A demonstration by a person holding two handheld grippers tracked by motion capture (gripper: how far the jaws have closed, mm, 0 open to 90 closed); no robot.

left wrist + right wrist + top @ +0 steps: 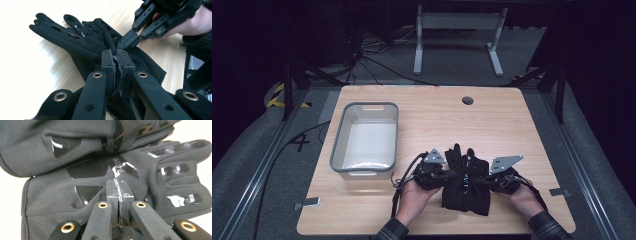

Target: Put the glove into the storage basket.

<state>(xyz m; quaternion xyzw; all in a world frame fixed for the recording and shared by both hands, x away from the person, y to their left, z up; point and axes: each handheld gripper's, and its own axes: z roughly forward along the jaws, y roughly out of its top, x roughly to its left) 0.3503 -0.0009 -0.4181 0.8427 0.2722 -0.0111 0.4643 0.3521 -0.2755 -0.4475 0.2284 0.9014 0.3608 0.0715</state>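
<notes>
Black fabric gloves (75, 185) cut off by the right gripper view's top and left edges; cuffs hidden behind jaws; glossy print unreadable.

The grey plastic bin (364, 140) blocks the wooden counter (492, 125) on the left; the black fabric gloves (466, 182) fill the near middle; right and far counter lie open.

a light wooden table (512, 130) carries a grey bin (339, 145) and seemingly two black gloves (464, 192).
</notes>
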